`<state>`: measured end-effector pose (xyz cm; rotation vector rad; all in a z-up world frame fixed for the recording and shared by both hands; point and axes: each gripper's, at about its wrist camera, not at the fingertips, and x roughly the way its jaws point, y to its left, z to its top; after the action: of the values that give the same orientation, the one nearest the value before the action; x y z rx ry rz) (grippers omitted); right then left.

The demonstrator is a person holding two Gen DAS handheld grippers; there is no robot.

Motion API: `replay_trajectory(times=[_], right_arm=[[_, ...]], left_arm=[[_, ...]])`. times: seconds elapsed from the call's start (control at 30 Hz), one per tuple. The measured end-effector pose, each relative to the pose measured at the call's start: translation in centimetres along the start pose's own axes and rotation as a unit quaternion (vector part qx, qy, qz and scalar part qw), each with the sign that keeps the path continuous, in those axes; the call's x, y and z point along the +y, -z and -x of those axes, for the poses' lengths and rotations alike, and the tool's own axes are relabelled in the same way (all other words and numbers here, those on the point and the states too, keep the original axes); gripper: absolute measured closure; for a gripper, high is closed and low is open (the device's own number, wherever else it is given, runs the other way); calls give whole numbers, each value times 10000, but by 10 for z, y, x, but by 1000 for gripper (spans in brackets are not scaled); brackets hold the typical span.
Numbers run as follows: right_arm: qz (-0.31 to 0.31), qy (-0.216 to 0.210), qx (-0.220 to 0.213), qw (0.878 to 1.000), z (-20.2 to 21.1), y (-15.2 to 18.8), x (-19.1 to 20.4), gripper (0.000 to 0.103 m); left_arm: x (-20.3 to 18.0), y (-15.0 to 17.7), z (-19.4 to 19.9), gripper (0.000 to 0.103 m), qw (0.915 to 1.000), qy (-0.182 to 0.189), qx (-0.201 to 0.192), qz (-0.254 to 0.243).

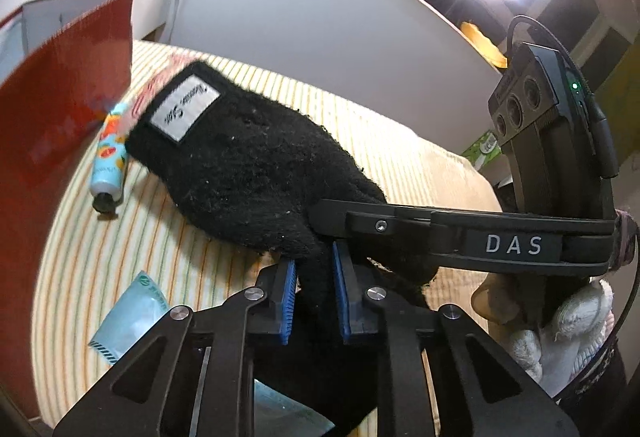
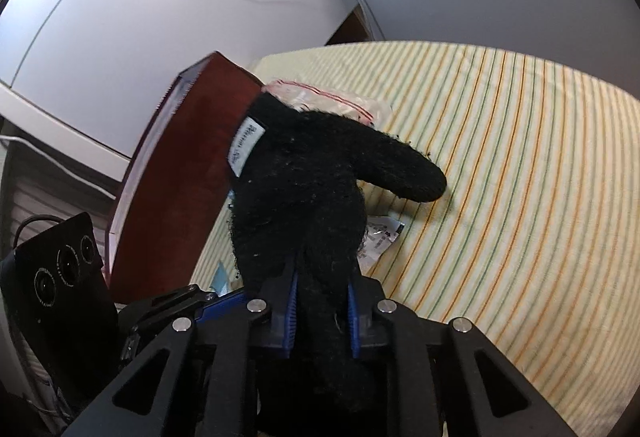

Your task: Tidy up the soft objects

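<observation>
A black knitted glove (image 1: 244, 165) with a white label lies stretched over the striped cloth (image 1: 392, 157). My left gripper (image 1: 314, 277) is shut on one finger end of the glove. My right gripper (image 2: 320, 301) is shut on the same glove (image 2: 304, 189), gripping its finger end between the blue pads (image 2: 291, 309). In the left wrist view the right gripper's body comes in from the right and reaches the glove beside my left fingers. The glove's thumb (image 2: 416, 173) rests on the cloth.
A dark red box (image 1: 52, 109) stands at the left, also in the right wrist view (image 2: 180, 177). A small blue tube (image 1: 110, 161) and a light blue sachet (image 1: 128, 321) lie on the cloth. A clear zip bag (image 2: 336, 99) and a small white sachet (image 2: 380, 237) lie under the glove.
</observation>
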<state>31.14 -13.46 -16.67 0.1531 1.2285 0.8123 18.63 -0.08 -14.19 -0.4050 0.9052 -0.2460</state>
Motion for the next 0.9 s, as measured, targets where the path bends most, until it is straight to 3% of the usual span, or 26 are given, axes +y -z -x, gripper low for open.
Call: replay_trajectory(times=[0.4,0.9], right_arm=[[61,-71,-493,9987,59,4,18,88],[223,-82,-1195,9926,140,12,42,88]], left_arm=[[4,-12,35,88,9983,403,-295,-314],[-52,-22,76,89,9916,699,-713,-827]])
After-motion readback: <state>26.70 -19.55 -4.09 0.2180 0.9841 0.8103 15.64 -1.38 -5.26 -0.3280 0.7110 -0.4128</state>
